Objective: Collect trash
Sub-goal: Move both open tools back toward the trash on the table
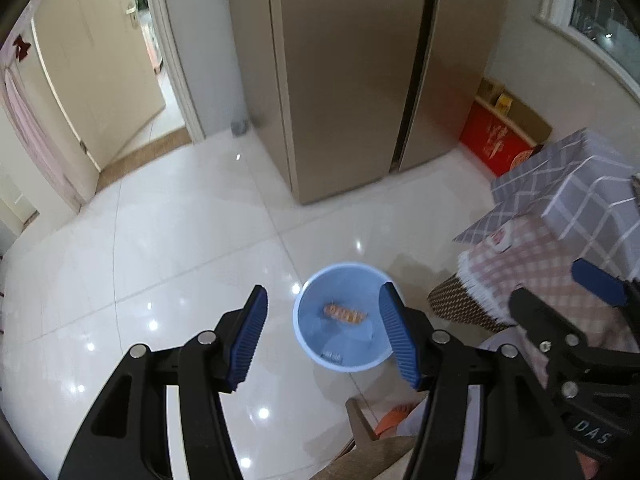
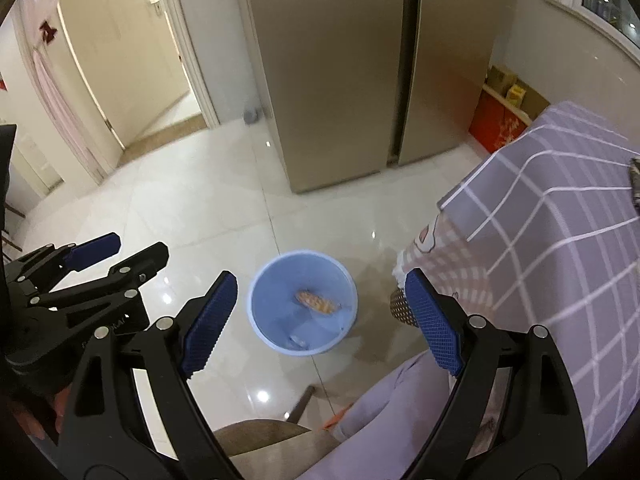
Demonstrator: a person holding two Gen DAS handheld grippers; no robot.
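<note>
Nearest, the left tool (image 1: 324, 336) and right tool (image 2: 320, 324) both hang spread wide and empty above the blue bin (image 2: 256, 320) on the floor; an orange wrapper (image 2: 318, 301) lies inside. Next pickup likely means turning toward the checked surface (image 2: 560, 216), keeping both tools apart.

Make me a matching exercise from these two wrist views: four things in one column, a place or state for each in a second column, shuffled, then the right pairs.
Things
1. orange wrapper
2. blue bin
3. left gripper
4. checked tablecloth

Places or states
A. stands on the white tiled floor, in front of the fridge
B. jaws wide apart, nothing held
C. lies inside the bin
D. drapes over the table at the right of both views

Pairs: 1-C, 2-A, 3-B, 4-D. The right gripper is likewise open and empty.
</note>
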